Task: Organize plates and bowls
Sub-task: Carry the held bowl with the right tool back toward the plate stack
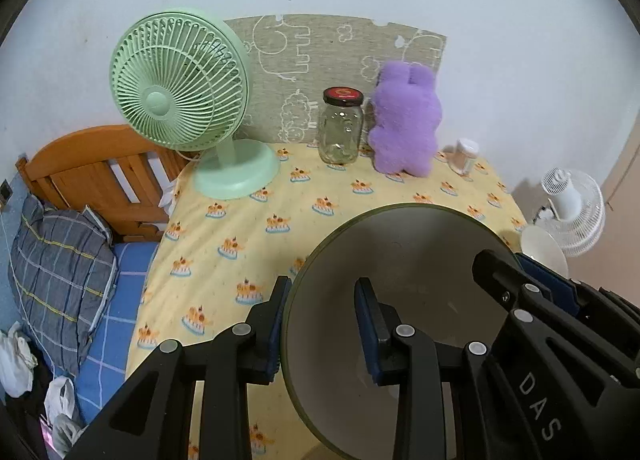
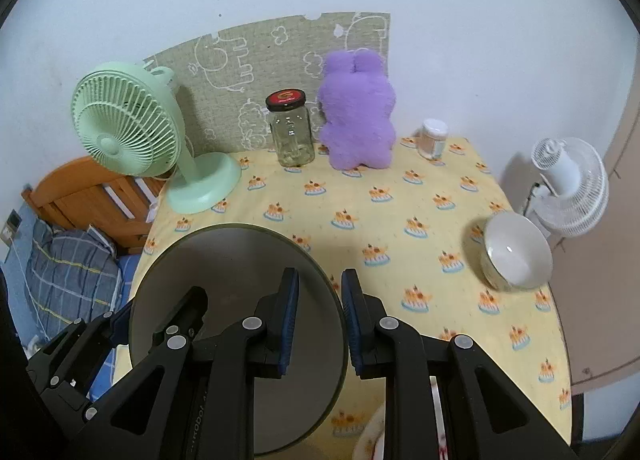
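Note:
A grey plate (image 1: 400, 260) (image 2: 224, 260) with a dark green rim hangs tilted above the yellow-clothed table (image 1: 240, 227) (image 2: 400, 195). My left gripper (image 1: 324, 320) (image 2: 160, 308) is shut on the plate's left rim. On the opposite rim my right gripper (image 2: 320, 318) (image 1: 500, 264) is shut as well. A white bowl (image 2: 516, 252) (image 1: 544, 248) stands upright near the table's right edge, apart from both grippers. The curved edge of a white dish (image 2: 372, 436) shows below the right gripper, mostly hidden.
Along the back of the table stand a green fan (image 1: 180, 99) (image 2: 132, 131), a glass jar with a red lid (image 1: 340, 127) (image 2: 290, 131), a purple plush toy (image 1: 404, 119) (image 2: 358, 115) and a small white-capped jar (image 2: 432, 137). A bed (image 1: 100, 280) lies left, a white fan (image 2: 568, 183) right.

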`<state>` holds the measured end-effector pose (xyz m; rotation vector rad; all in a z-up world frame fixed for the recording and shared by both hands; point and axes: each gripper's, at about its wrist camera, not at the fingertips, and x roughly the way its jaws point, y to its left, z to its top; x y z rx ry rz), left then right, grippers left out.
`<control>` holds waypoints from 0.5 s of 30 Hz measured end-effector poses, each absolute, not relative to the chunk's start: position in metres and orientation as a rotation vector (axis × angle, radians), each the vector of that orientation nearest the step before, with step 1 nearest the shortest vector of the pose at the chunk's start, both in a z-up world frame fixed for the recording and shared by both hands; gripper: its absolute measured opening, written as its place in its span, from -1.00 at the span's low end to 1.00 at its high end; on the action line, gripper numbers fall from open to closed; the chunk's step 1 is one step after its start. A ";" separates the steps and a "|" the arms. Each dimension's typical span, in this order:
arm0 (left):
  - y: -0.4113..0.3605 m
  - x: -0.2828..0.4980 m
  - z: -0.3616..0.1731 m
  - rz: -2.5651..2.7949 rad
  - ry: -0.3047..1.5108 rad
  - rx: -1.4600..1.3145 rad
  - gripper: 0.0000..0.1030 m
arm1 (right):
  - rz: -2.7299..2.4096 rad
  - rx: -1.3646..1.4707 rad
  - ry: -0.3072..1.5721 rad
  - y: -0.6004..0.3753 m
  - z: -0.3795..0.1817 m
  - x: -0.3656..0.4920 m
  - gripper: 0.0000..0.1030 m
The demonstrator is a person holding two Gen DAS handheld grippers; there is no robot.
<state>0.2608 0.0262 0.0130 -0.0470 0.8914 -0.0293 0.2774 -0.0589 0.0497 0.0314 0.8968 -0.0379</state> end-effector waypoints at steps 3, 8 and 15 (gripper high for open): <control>0.025 0.245 0.013 -0.044 0.901 -0.030 -0.41 | -0.054 0.033 0.893 -0.057 0.052 0.255 -0.50; 0.026 0.217 0.006 -0.061 0.915 -0.016 -0.41 | -0.069 0.041 0.904 -0.055 0.048 0.225 -0.50; 0.033 0.181 -0.009 -0.052 0.936 -0.023 -0.41 | -0.063 0.022 0.919 -0.048 0.034 0.187 -0.50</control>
